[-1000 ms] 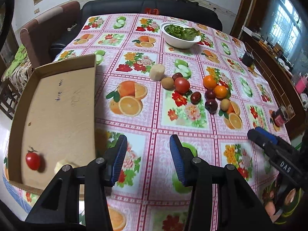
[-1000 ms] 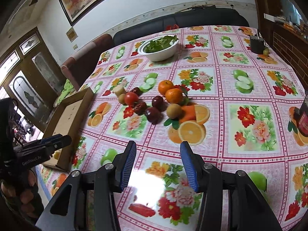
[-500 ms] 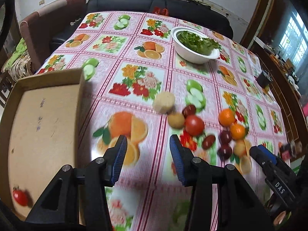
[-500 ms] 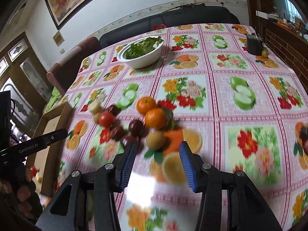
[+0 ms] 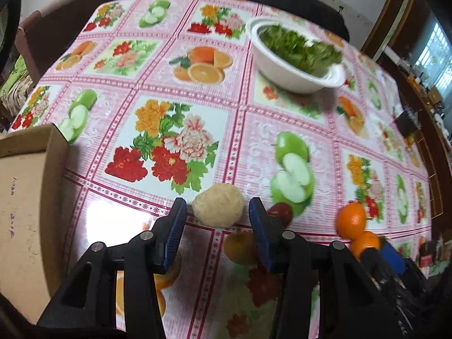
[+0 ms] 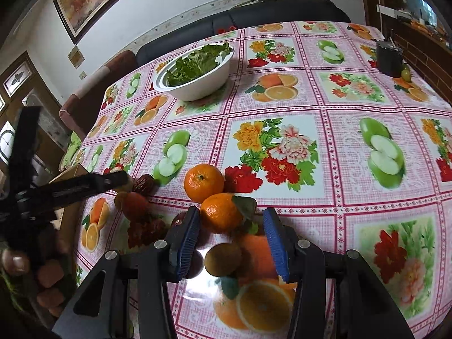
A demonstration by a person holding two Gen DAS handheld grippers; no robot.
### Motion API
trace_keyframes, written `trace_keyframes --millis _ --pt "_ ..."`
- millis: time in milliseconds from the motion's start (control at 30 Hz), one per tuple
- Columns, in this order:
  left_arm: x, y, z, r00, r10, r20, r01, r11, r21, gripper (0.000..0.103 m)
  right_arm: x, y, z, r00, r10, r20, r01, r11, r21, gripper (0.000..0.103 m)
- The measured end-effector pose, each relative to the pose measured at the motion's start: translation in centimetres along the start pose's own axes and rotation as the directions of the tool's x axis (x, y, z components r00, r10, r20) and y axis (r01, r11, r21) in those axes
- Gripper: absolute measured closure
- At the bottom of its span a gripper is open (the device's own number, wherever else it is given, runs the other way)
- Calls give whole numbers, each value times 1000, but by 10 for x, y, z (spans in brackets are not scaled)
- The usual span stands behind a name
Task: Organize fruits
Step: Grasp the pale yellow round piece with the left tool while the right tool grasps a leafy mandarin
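Note:
In the left wrist view my left gripper [image 5: 217,202] is open, its blue pads on either side of a pale beige round fruit [image 5: 219,207] without pressing it. A brown kiwi [image 5: 240,247] lies lower between the jaws, and a dark red fruit [image 5: 281,212] shows behind the right finger. In the right wrist view my right gripper [image 6: 231,214] is open over the fruit cluster. One orange [image 6: 221,212] sits between its fingertips, a second orange [image 6: 203,182] lies beyond, and a kiwi [image 6: 223,258] lies between the jaws. A tomato [image 6: 134,202] lies to the left.
A cardboard box [image 5: 22,212] stands at the table's left edge. A white bowl of greens [image 5: 296,56] is farther back, and a black container [image 6: 389,59] stands far right. A hand [image 6: 17,262] holds the left gripper [image 6: 84,186]. A sofa runs behind the table.
Both grippers have moved forward and lower onto the fruit cluster. The pale fruit now sits between the left fingertips, an orange between the right ones. The box has slid toward the left edge.

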State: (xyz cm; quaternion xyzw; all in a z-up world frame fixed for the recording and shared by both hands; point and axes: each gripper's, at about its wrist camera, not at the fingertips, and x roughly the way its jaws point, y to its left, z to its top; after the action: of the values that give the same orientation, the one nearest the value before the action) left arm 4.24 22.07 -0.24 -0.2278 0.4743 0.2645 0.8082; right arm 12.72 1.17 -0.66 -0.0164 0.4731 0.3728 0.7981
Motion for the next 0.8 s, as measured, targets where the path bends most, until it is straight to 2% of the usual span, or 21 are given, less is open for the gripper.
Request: trace_keyframes --millis 100,167,200,233,333,600,700,800 --pt "0 3 -1 999 22 30 -22 1000 1 60 4 1 1 1000 8 -5 -8 1000 -6 55" --pt "-1 6 0 999 14 37 -14 1000 -9 71 8 2 1 1000 25 -15 -26 1000 -6 57" --pt "-1 6 0 999 18 37 -17 1000 -9 71 8 3 1 999 36 -10 -36 999 -8 65" --pt "-1 6 0 999 17 37 -17 1000 -9 72 8 4 1 999 48 -6 -48 999 -12 67" --pt "-8 7 -5 999 14 46 -13 1000 -10 73 5 9 0 1000 19 0 -19 999 -32 68" --pt "-40 16 -27 997 -22 69 23 1000 -14 73 -18 15 -3 998 24 51 -22 999 -47 68" --pt "-49 20 -31 996 -32 78 34 999 -18 73 -14 14 -1 998 -42 55 45 998 -52 66" --pt "-63 26 -35 995 -41 92 42 999 -17 73 -14 11 -2 998 -22 58 24 999 -47 88"
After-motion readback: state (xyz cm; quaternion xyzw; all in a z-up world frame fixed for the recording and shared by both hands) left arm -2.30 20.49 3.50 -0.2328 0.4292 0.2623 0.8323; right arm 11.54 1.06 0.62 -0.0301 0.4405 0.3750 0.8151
